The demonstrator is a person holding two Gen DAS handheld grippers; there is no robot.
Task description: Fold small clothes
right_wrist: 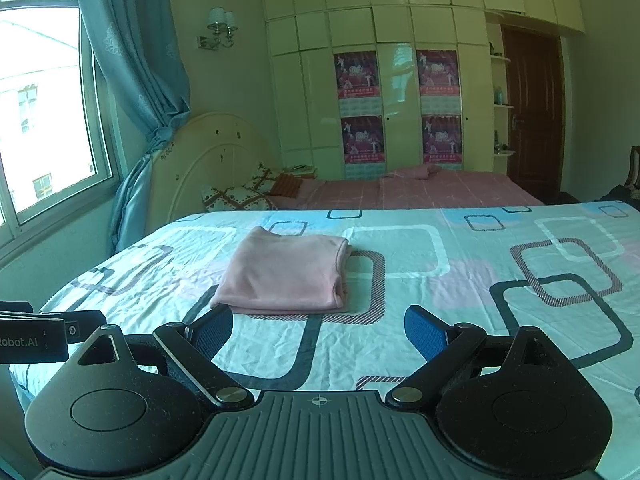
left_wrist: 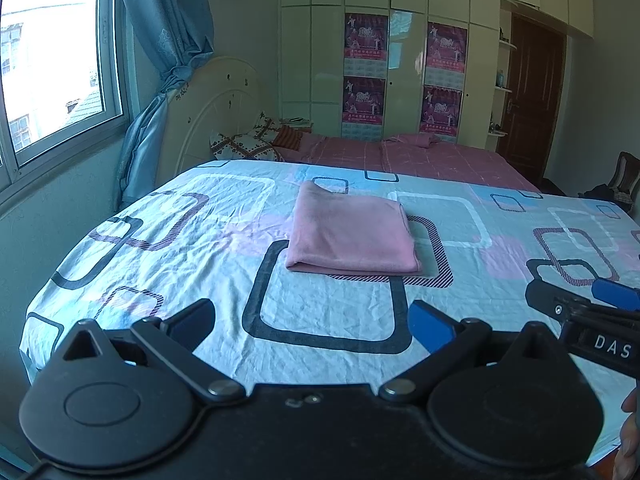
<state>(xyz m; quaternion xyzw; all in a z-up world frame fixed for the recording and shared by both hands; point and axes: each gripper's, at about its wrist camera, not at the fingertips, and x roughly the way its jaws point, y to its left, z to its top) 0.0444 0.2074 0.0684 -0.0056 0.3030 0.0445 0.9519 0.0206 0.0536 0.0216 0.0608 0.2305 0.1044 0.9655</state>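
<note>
A pink garment (left_wrist: 352, 232) lies folded into a flat rectangle on the patterned sheet (left_wrist: 200, 216). It also shows in the right wrist view (right_wrist: 284, 274), left of centre. My left gripper (left_wrist: 312, 326) is open and empty, held above the sheet, short of the garment's near edge. My right gripper (right_wrist: 318, 330) is open and empty, close to the garment's near right corner. The right gripper also shows at the right edge of the left wrist view (left_wrist: 576, 296). The left gripper's body shows at the left edge of the right wrist view (right_wrist: 36, 336).
The sheet covers a raised flat surface with its left edge near the window wall (left_wrist: 60, 80). A bed with a pink cover (left_wrist: 420, 156) and pillows (left_wrist: 244, 146) lies behind. Wardrobes (left_wrist: 368, 60) and a brown door (left_wrist: 532, 96) stand at the back.
</note>
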